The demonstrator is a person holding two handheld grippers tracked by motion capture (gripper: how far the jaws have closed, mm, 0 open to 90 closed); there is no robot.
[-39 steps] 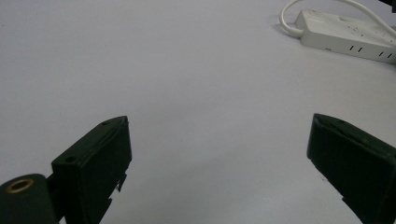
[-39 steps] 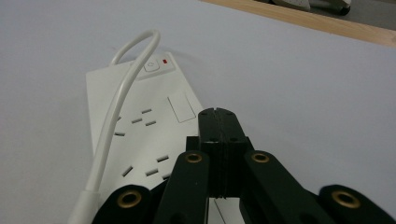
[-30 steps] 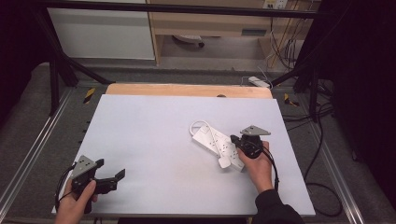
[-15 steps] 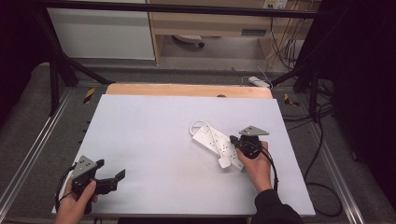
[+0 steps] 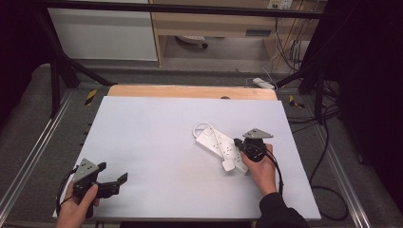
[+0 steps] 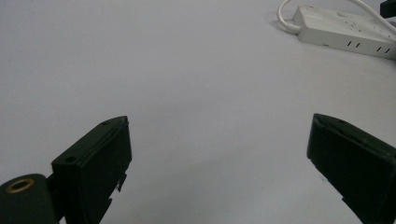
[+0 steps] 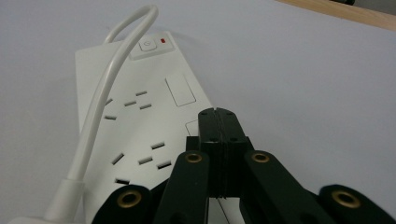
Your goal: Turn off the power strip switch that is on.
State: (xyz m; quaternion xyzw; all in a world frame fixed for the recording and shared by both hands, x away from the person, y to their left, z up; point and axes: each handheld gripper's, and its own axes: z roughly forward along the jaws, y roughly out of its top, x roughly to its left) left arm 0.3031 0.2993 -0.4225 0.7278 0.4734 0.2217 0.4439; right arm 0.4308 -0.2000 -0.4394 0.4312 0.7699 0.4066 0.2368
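Lying on the right half of the white surface (image 5: 157,142) is a white power strip (image 5: 219,145), set at a slant, with its white cord (image 5: 202,127) looping round its far end and running back along its top to a plug (image 5: 228,165) at the near end. The person's right hand (image 5: 261,168) is holding the right tool (image 5: 238,142) just over the strip's near right part; in the right gripper view its two jaws are pressed flat together with nothing between them, hanging above the strip's sockets (image 7: 140,161). Near the front left corner, the left hand (image 5: 78,209) is holding the left tool (image 5: 114,178) with its jaws standing wide apart over bare surface, well away from the strip.
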